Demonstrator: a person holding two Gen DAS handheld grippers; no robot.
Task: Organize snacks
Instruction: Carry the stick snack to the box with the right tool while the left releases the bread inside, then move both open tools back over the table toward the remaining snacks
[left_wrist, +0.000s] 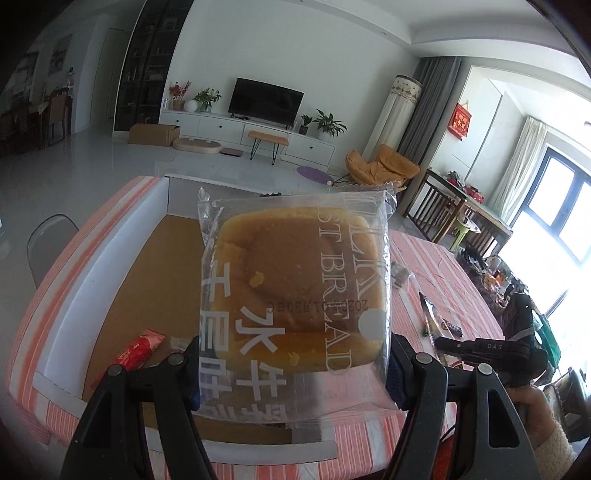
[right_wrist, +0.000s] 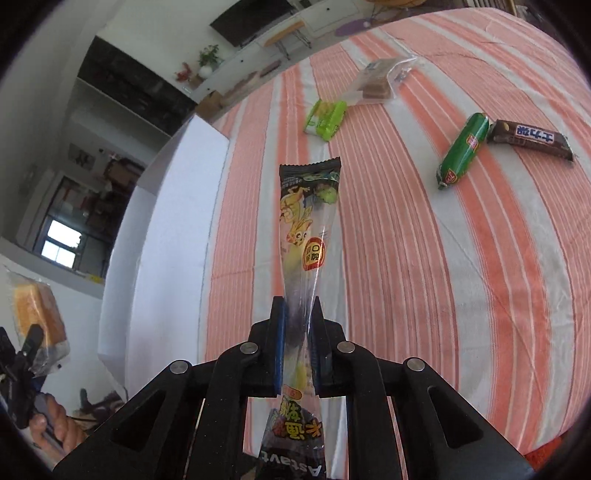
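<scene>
Striped orange-and-white cloth covers the surface (right_wrist: 424, 258); a white-walled cardboard box (left_wrist: 122, 258) waits along its edge for snacks. Left gripper (left_wrist: 291, 365) fingers clasp a clear-wrapped square bread (left_wrist: 295, 280) by its lower end, lifted over the box. Right gripper (right_wrist: 297, 332) fingers pinch a slim dark printed snack sachet (right_wrist: 308, 214), clear of the surface.

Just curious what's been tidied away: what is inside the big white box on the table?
In the white box, a red packet and a clear wrapper lie on its brown floor. The held bread packet covers the rest.

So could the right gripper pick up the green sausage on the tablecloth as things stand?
Probably not yet: the right gripper is shut on a long snack packet. The green sausage lies unobstructed, touching only the chocolate bar.
</scene>
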